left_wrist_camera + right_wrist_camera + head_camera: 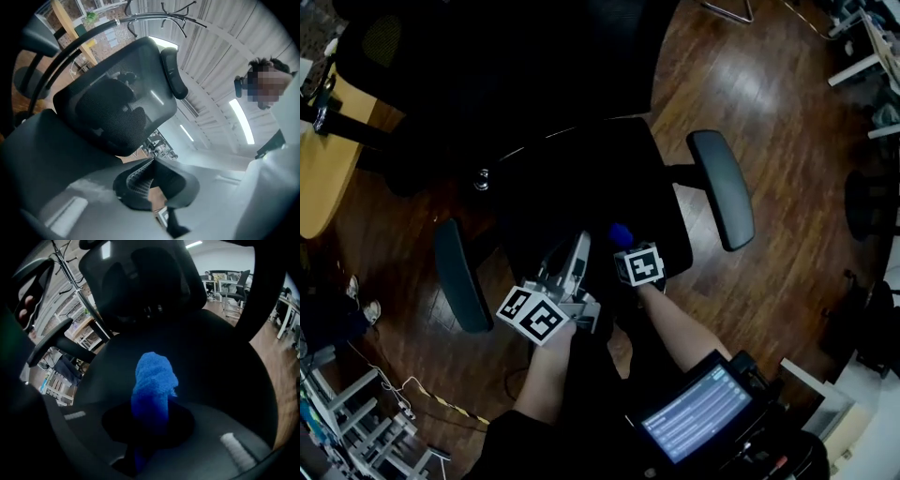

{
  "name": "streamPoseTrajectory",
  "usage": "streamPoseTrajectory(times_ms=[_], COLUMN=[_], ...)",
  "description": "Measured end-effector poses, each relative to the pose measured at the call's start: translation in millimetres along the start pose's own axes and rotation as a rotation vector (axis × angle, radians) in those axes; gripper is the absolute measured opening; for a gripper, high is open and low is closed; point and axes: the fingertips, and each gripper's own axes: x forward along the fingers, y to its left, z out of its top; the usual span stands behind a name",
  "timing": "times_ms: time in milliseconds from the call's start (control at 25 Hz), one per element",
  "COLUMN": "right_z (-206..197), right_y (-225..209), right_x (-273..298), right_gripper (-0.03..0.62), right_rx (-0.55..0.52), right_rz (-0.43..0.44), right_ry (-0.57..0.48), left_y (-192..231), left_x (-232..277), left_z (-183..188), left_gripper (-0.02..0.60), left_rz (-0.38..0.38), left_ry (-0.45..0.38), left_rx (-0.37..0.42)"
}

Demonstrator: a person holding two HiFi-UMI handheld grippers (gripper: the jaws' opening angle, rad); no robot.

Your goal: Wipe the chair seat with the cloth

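A black office chair fills the head view, its seat [581, 183] between two armrests [724, 187]. My right gripper [624, 247] is over the seat's front edge, shut on a bunched blue cloth [621, 234]. In the right gripper view the cloth [154, 378] sticks up out of the jaws [151, 414] above the dark seat [211, 376], and I cannot tell if it touches. My left gripper [579, 249] hovers just left of it, tilted up toward the mesh backrest [112, 108] and headrest [172, 75]. Its jaws [152, 161] meet at the tips with nothing between them.
Dark wood floor [787, 103] surrounds the chair. A yellow tabletop [323, 159] lies at the left with a second black chair [412, 47] behind. A device with a lit screen [698, 412] hangs at my waist. Desks and chairs [229, 287] stand farther off.
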Motion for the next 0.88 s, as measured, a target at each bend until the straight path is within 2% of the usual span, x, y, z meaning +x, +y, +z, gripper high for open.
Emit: streamPoseTrajectory(times_ms=[200,400,600,720,880], right_z=[0.9,-4.8,-3.1,29.5,77.4], right_y=[-57.5,-72.4,-80.2,-48.0,32.5], right_x=[-28.6,-36.4,-43.6,-66.0,-138.8], right_gripper=[0.048,0.048,0.048,0.048,0.048], right_rx=[0.009,0.006,0.025,0.004,0.005], right_rz=[-0.076,-0.056,-0.062,0.063,0.295], right_ry=[-0.046,-0.051,-0.061,-0.145,-0.315], left_y=[-19.7,-29.3,-27.2,-28.0,-50.1], left_x=[32.3,42.8,33.9,19.9,-12.8], left_z=[-30.9,-44.5,-38.7,-15.5,22.1], left_gripper=[-0.006,-0.006,-0.006,-0.006,-0.006], left_rz=[-0.063,-0.086,-0.055,-0.029,-0.011], left_ry=[0.073,0.104,0.083,0.051,0.03], left_rx=[0.004,0.006,0.001,0.003,0.017])
